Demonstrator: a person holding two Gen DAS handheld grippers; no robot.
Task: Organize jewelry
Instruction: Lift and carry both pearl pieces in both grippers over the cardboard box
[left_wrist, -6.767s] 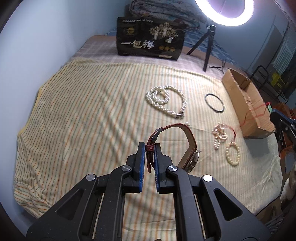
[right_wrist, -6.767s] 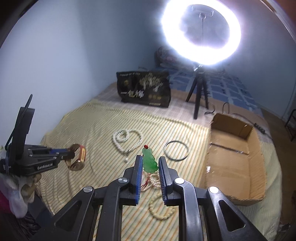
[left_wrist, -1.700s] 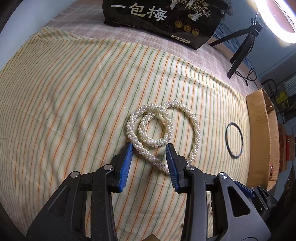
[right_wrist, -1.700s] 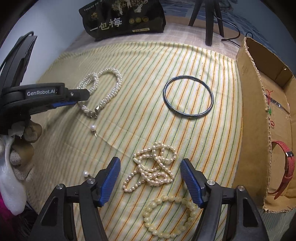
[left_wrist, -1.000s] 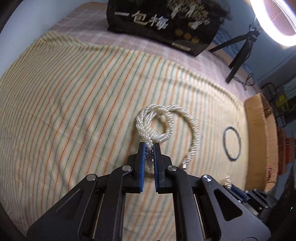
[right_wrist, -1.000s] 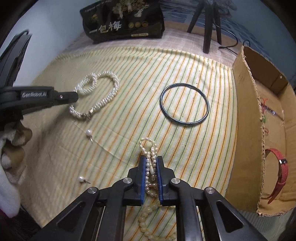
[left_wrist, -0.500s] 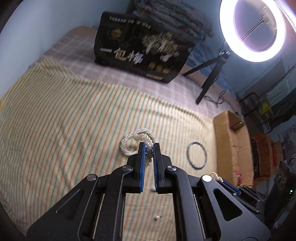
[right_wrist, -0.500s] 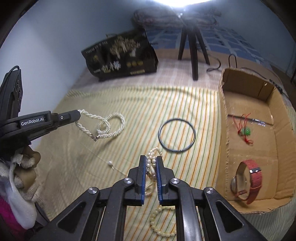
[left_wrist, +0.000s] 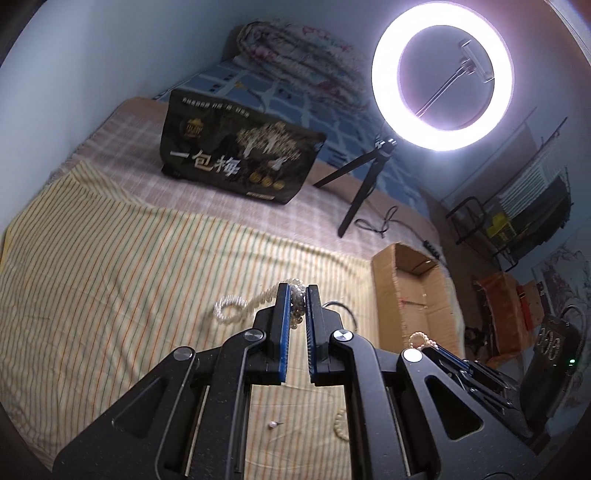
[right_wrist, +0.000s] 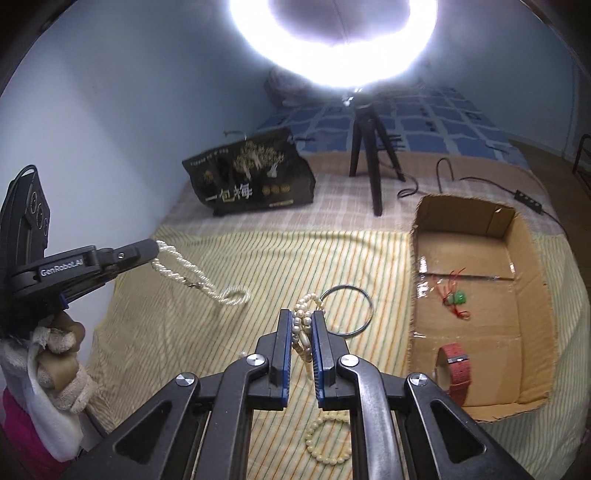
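Both raised well above the striped bedsheet (right_wrist: 166, 332) since a second ago. Left gripper (left_wrist: 294, 295), open around the twisted pearl necklace (right_wrist: 192, 275) before that, now clamped on it, most of the strand lifted and its far loop trailing down toward the sheet. Right gripper (right_wrist: 303, 325), earlier spread wide over the small pearl strand (right_wrist: 304, 325), now closed on it, strand off the sheet. Watch (right_wrist: 456, 369) and green pendant (right_wrist: 456, 297), gripped seconds ago, now in the cardboard box (right_wrist: 480, 218).
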